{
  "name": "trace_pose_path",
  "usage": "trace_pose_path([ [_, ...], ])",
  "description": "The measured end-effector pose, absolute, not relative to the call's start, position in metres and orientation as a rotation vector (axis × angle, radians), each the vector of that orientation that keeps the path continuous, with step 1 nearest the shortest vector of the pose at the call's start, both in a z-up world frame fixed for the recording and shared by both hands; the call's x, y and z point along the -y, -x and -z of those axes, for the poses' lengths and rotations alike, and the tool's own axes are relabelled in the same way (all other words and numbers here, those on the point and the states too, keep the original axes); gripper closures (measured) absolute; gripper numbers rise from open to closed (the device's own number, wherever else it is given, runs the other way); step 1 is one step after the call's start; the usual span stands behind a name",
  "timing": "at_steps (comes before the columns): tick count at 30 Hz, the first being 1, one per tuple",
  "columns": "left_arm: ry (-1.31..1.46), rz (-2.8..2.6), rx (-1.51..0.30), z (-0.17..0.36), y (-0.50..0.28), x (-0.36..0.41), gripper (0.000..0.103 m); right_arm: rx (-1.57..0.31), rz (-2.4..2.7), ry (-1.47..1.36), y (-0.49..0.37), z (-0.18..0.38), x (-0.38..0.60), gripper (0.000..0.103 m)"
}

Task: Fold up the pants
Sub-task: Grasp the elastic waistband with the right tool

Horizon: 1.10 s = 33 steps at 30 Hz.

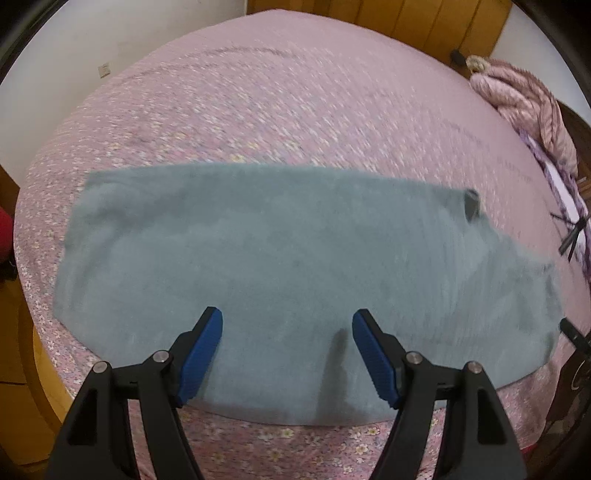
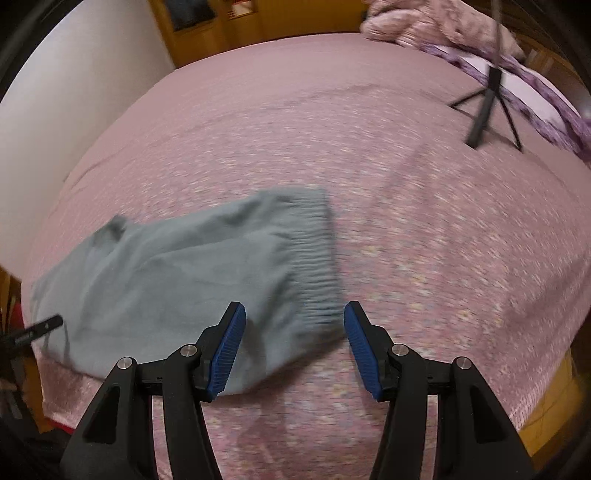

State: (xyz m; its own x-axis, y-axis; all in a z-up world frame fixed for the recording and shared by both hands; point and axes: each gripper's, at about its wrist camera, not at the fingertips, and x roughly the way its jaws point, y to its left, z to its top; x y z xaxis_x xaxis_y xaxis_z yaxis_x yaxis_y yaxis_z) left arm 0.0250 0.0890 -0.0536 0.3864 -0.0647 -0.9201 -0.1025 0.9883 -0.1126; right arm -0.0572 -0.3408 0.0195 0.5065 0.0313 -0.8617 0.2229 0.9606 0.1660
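nearest, left gripper spread wide apart, holding nothing, poised over the near part of the pants. right gripper likewise wide apart and empty, poised over the ribbed waistband end.

pants lying flat along the near edge of the bed, lengthwise from left to right, already looking doubled leg on leg, though blur hides the layering. waistband end toward the bed's right side, bunched and wrinkled there; cuff end toward the left, near the bed's left edge. a small dark patch on the far edge of the cloth, too blurred to name.

likely step: taking hold of an end to bring it across for the next fold. better to smooth the wrinkles by the waistband first. then pinch each near corner through all layers, not just the top one, since soft fleece slips apart. lift both ends together, keep the near edge straight along the bed's edge, and lay cuff squarely on waistband. worth watching the overhang at the near edge, where cloth could slide off.

farther off, a black tripod standing toward the far right corner, and a pink quilted bundle beyond it, both well apart from the pants.
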Motion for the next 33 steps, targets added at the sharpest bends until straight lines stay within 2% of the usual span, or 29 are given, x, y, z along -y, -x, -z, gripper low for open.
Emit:
trace_pose_path([
  [8,0.095,-0.035,-1.206,0.069,-0.029,-0.070,0.026,-1.078,0.115,-0.374,0.044,0.015,0.363,0.045],
  [10,0.097,-0.035,-1.206,0.070,-0.029,-0.070,0.025,-1.058,0.102,-0.367,0.043,0.017,0.362,0.041],
  [21,0.075,-0.044,-1.212,0.077,-0.027,-0.062,0.021,-1.014,0.095,-0.335,0.040,0.024,0.350,0.039],
  [24,0.082,-0.041,-1.211,0.078,-0.026,-0.060,0.020,-1.027,0.072,-0.353,0.042,0.020,0.350,0.042],
  [32,0.088,-0.034,-1.209,0.077,-0.026,-0.061,0.019,-1.018,0.024,-0.392,0.045,0.022,0.348,0.043],
  [33,0.088,-0.033,-1.209,0.076,-0.026,-0.062,0.019,-1.017,0.027,-0.392,0.045,0.022,0.347,0.047],
])
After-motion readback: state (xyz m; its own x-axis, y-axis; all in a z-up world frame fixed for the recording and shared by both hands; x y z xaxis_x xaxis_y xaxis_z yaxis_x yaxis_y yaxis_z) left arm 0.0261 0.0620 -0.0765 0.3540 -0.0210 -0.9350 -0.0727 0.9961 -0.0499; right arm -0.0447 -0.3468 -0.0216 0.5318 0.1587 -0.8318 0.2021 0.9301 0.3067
